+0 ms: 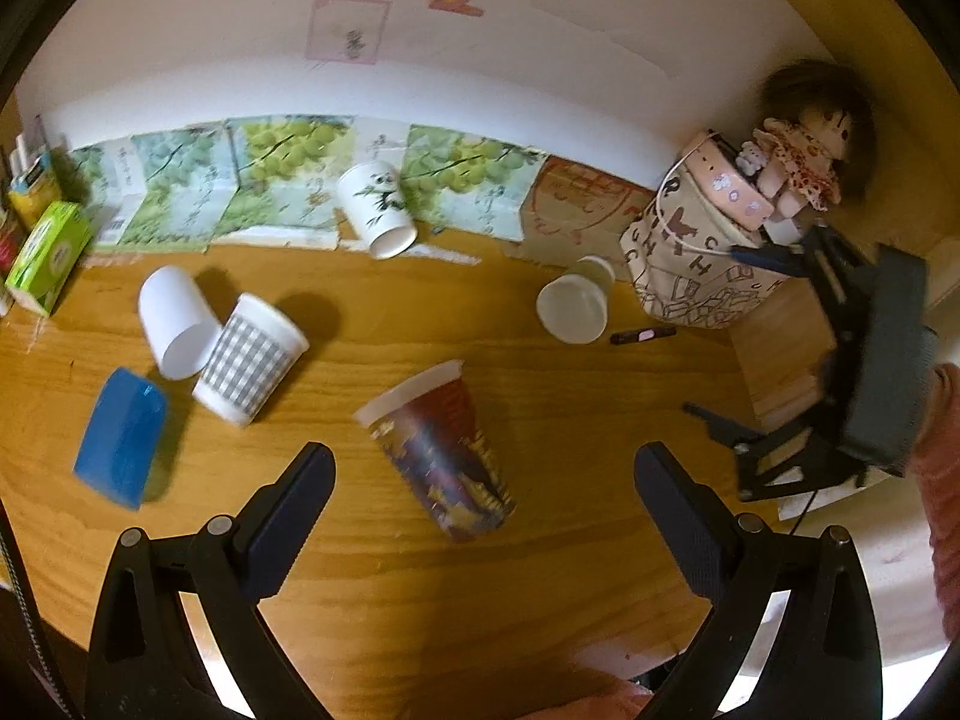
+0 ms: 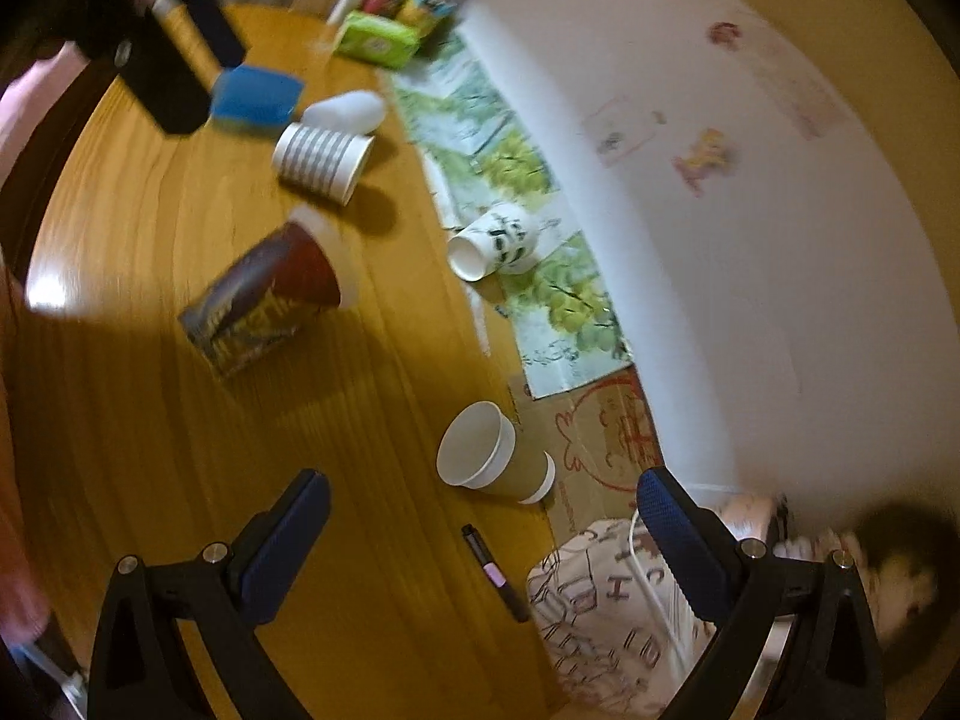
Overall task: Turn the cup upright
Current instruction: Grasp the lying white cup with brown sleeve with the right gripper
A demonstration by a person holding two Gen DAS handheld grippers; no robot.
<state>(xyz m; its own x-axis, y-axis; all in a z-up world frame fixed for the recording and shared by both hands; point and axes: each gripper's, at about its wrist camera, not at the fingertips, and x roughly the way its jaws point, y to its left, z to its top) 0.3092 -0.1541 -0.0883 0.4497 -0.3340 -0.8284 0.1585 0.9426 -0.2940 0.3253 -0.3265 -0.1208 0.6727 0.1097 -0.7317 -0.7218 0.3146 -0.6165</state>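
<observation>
Several paper cups lie on their sides on the wooden table (image 1: 420, 588). A dark red printed cup (image 1: 441, 450) lies just ahead of my open, empty left gripper (image 1: 485, 474), between its fingers; it also shows in the right wrist view (image 2: 264, 297). A brown cup (image 2: 492, 453) lies ahead of my open, empty right gripper (image 2: 480, 498); it also shows in the left wrist view (image 1: 576, 303). A checked cup (image 1: 252, 360), a plain white cup (image 1: 174, 321) and a panda cup (image 1: 378, 207) lie farther back.
A blue sponge (image 1: 123, 447) lies at left. A green box (image 1: 48, 255) stands at far left. A printed fabric bag (image 1: 690, 252) with a doll (image 1: 804, 150) stands at right. A black marker (image 2: 495, 579) lies near the bag. Green printed papers (image 1: 270, 180) line the wall.
</observation>
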